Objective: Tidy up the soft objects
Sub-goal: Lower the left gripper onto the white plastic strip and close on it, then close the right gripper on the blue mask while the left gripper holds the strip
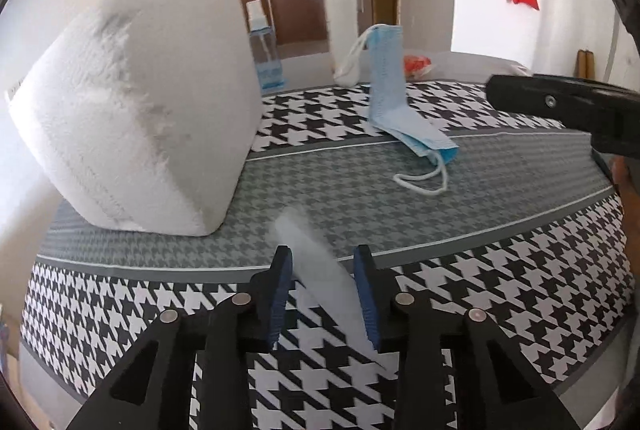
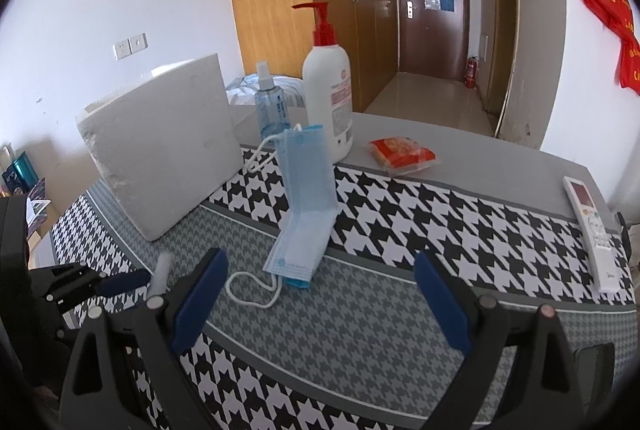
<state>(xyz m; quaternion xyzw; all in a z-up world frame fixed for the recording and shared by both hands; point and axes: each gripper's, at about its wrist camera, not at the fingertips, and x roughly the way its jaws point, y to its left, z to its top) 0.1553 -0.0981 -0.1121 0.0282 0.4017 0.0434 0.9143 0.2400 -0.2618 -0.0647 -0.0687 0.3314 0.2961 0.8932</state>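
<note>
My left gripper (image 1: 323,258) is shut on a small white soft piece (image 1: 316,262), blurred, which lies slantwise between the blue pads. In the right wrist view that piece (image 2: 160,270) sticks up from the left gripper (image 2: 132,280) at the lower left. A big white block of embossed tissue paper (image 1: 136,106) stands tilted on the table, just beyond and to the left. A folded blue face mask (image 2: 306,198) leans against the pump bottle, its lower half flat on the cloth and one ear loop trailing. My right gripper (image 2: 320,262) stands open just in front of the mask, holding nothing.
A white pump bottle with a red pump (image 2: 328,90), a blue spray bottle (image 2: 272,110) and a red snack packet (image 2: 400,150) stand at the back. A white remote (image 2: 592,230) lies at the right edge. A houndstooth cloth (image 2: 440,222) covers the table.
</note>
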